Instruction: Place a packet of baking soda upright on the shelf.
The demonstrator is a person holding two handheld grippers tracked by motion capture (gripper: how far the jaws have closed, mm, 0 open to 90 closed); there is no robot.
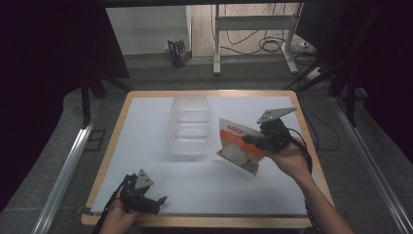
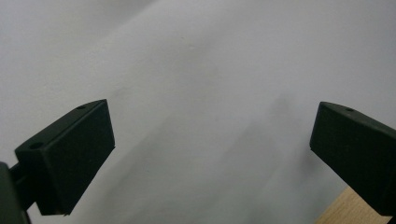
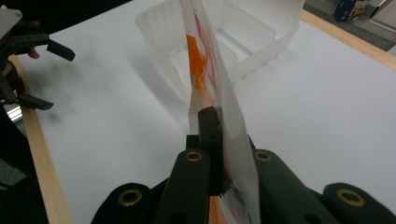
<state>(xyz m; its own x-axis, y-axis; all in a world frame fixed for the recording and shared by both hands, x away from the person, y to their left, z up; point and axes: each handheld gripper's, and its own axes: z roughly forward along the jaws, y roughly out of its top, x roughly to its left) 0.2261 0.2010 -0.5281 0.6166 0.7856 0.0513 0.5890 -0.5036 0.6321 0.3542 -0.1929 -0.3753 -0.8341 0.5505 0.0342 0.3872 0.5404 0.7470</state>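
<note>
Mid-transfer, as judged from the layout: the right gripper (image 1: 253,139), jaws clamped on the edge of an orange-and-white snack bag (image 1: 237,145), holds it lifted just right of the clear plastic container (image 1: 190,124), which looks empty, so placing the bag inside probably remains. The left gripper (image 1: 157,204) rests well in front of the container at the near table edge (image 1: 204,222), jaws wide apart and holding nothing.
</note>
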